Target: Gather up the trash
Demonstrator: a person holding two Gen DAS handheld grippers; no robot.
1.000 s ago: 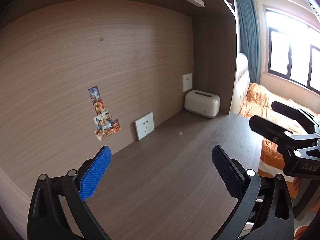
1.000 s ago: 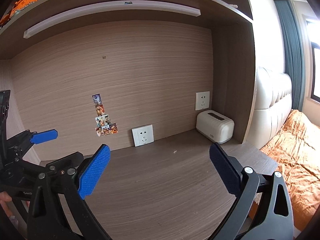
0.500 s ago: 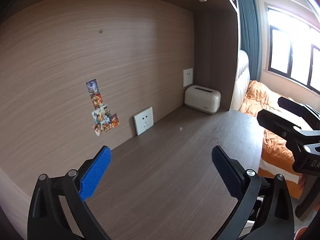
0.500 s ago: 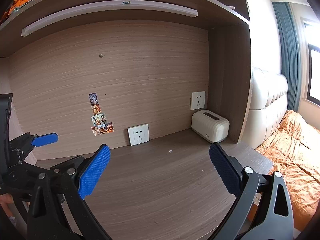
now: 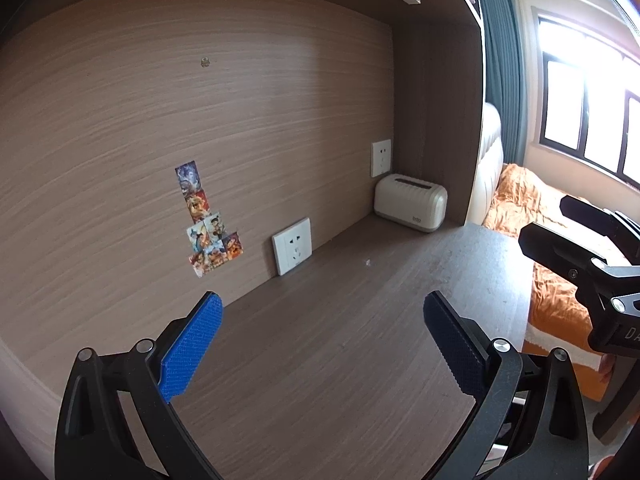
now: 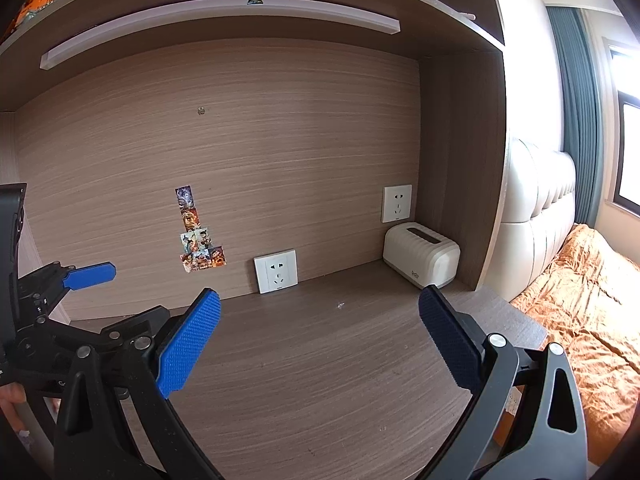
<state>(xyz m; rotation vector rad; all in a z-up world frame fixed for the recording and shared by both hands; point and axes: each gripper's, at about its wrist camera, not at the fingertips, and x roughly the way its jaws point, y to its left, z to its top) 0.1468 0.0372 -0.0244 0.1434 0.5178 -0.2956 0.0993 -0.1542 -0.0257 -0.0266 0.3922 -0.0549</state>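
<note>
My left gripper (image 5: 320, 344) is open and empty above a brown wooden desk (image 5: 340, 340). My right gripper (image 6: 320, 344) is open and empty above the same desk (image 6: 320, 360). A tiny white scrap (image 5: 367, 262) lies on the desk near the back wall; it also shows in the right wrist view (image 6: 341, 305). Each gripper sees the other at its side: the right gripper (image 5: 580, 248) at the right edge, the left gripper (image 6: 60, 300) at the left edge. No other trash shows.
A cream toaster-shaped box (image 6: 420, 256) stands in the back right corner. White wall sockets (image 6: 276, 271) and stickers (image 6: 198, 240) are on the back panel. A shelf (image 6: 240, 12) hangs overhead. A bed with orange sheets (image 6: 580, 300) lies to the right.
Both grippers have drawn back and shifted slightly, so the desk and back wall sit a little differently in view. Both jaws stay open and empty.
</note>
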